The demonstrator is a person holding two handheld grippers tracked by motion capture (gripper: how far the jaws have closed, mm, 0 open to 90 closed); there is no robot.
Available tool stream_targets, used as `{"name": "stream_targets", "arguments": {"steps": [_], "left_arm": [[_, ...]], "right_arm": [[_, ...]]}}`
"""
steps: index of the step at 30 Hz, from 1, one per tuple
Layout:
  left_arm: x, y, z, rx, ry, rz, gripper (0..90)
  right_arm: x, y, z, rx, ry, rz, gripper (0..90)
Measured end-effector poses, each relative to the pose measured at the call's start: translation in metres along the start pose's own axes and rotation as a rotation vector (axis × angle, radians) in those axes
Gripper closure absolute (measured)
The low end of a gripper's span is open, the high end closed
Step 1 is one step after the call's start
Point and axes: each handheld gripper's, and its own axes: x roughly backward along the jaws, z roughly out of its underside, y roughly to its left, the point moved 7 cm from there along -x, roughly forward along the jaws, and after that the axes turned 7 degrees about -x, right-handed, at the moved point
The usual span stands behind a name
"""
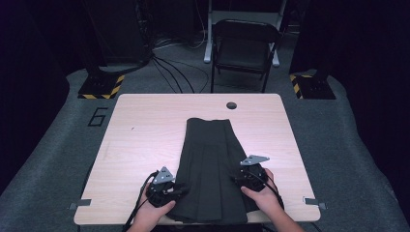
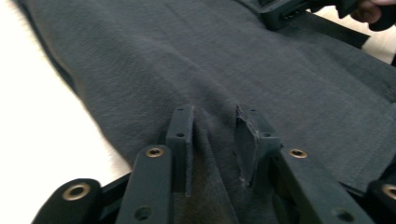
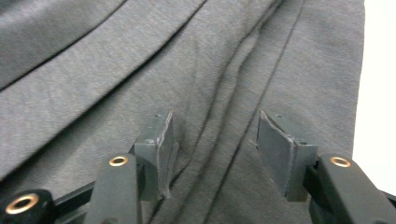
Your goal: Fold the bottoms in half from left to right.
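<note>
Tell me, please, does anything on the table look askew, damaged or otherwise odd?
Nothing looks damaged or spilled. The dark pleated skirt lies flat on the table, nearly straight. One small thing: its near hem reaches the table's front edge. Both grippers sit at its lower sides.

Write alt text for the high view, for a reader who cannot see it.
A dark pleated skirt lies flat on a pale wooden table, its wide hem toward the person. The left gripper and right gripper sit at the hem's two sides, each held in a hand. A black folding chair stands beyond the table.
</note>
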Motion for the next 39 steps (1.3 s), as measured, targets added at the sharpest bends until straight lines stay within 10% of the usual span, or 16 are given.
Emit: {"name": "stream_targets", "arguments": {"steps": [8,16,25,29,39], "left_arm": [[-0.001,-0.017,0.006,-0.023,0.018,0.061,61.1],[0.005,-0.02,0.001,-0.037,-0.006,0.045,58.1],[0.019,0.006,-0.018,-0.021,-0.058,-0.026,52.6],[0.021,0.021,-0.021,0.005,-0.065,-0.063,50.3],[0.007,0.05,-0.02,0.056,-0.057,-0.131,42.6]], "right_arm": [[-0.002,0.009,0.001,0.022,0.014,-0.033,54.5],[0.001,0.016,-0.002,0.071,-0.005,-0.044,85.7],[0.004,0.015,-0.005,0.051,-0.023,-0.054,85.5],[-0.002,0.012,-0.001,-0.008,0.01,-0.075,62.1],[0.0,0.016,-0.006,0.035,-0.013,-0.061,86.1]]}}
